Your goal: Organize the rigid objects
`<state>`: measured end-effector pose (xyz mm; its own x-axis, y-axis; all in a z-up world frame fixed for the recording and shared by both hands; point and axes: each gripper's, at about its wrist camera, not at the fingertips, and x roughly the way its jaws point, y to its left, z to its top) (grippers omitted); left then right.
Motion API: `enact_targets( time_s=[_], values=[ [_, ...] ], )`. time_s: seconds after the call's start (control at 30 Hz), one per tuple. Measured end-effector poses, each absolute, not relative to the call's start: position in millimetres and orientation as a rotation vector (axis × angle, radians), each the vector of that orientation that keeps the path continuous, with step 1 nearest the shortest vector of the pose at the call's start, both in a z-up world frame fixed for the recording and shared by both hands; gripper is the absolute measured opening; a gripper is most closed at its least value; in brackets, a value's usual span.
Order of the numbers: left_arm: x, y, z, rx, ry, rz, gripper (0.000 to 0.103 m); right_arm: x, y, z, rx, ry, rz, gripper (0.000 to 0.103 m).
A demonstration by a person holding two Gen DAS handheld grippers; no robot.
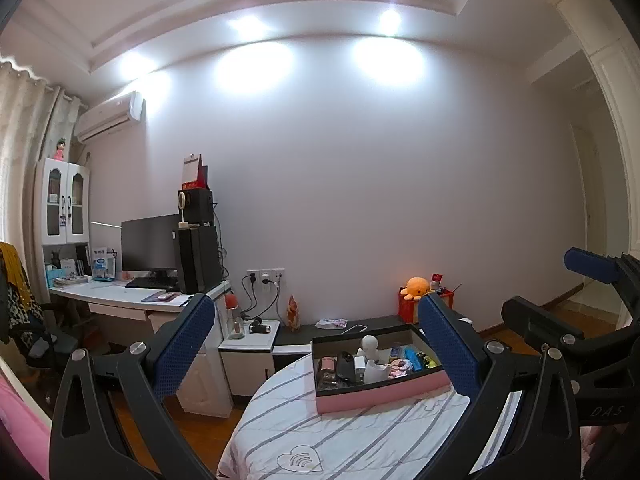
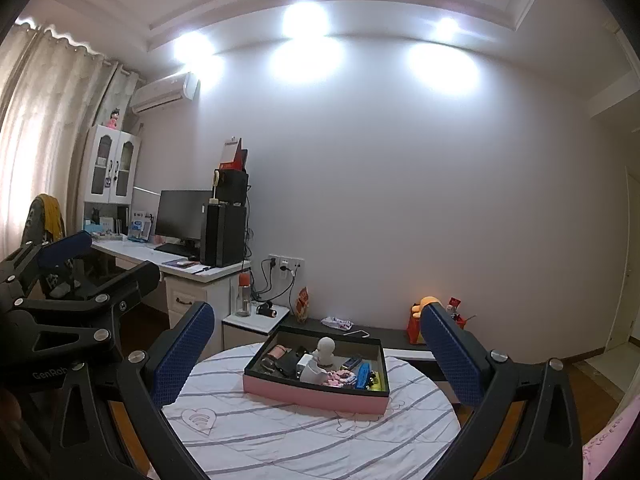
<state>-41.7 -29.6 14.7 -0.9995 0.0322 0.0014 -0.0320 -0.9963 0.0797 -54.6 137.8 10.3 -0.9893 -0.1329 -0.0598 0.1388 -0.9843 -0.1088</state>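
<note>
A pink box [image 1: 376,396] [image 2: 316,394] with a dark inside sits on a round table under a striped white cloth [image 1: 352,436] [image 2: 280,428]. It holds several small objects: a white figurine [image 1: 370,348] [image 2: 325,349], a white mug [image 1: 376,372], a blue item [image 2: 363,375], dark items [image 2: 286,362]. My left gripper [image 1: 316,344] is open and empty, held above and short of the box. My right gripper [image 2: 318,348] is open and empty too, framing the box from nearer. Each gripper shows at the other view's edge.
Behind the table runs a low dark shelf [image 2: 384,334] with a phone [image 2: 356,333], an orange plush [image 1: 416,286] in a red crate, and a white nightstand [image 1: 250,344] with a bottle. A desk with monitor [image 2: 180,216] and computer tower stands left.
</note>
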Motion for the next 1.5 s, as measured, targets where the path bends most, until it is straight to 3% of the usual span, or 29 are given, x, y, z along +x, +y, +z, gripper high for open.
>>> enact_targets(
  time_s=[1.5],
  values=[
    [-94, -22, 62, -0.045, 0.13, 3.116, 0.103, -106, 145, 58, 0.116, 0.181, -3.03, 0.103]
  ],
)
